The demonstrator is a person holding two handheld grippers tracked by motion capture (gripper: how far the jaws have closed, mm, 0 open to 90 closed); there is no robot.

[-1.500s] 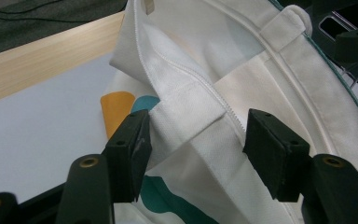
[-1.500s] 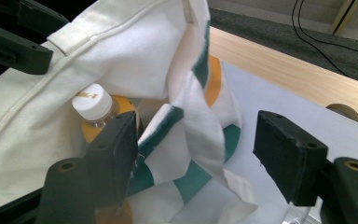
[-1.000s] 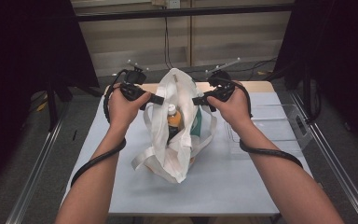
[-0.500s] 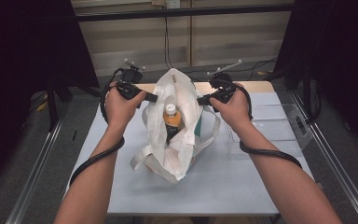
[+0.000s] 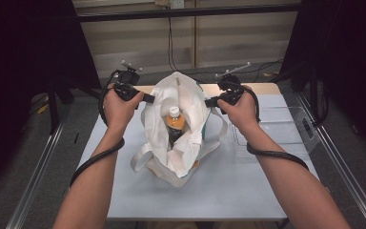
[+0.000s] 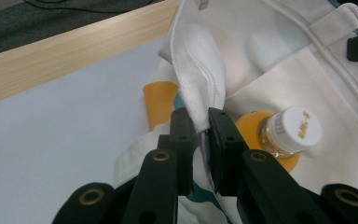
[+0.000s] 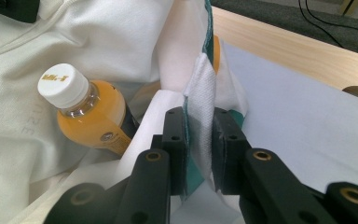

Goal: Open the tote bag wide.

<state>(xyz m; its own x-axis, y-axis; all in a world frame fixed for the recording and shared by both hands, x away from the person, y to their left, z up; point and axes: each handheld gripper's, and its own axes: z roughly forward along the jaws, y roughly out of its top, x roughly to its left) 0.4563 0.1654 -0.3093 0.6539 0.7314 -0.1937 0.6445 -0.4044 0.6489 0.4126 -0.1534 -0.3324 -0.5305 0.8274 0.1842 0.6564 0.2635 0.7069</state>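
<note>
One bottle (image 7: 87, 114), cap print perhaps illegible

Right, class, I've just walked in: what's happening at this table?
A person holds a white cloth bag open on the table. The left gripper is shut on one side of its rim, the right gripper on the opposite side. An orange drink bottle with a white cap stands inside the bag.
</note>
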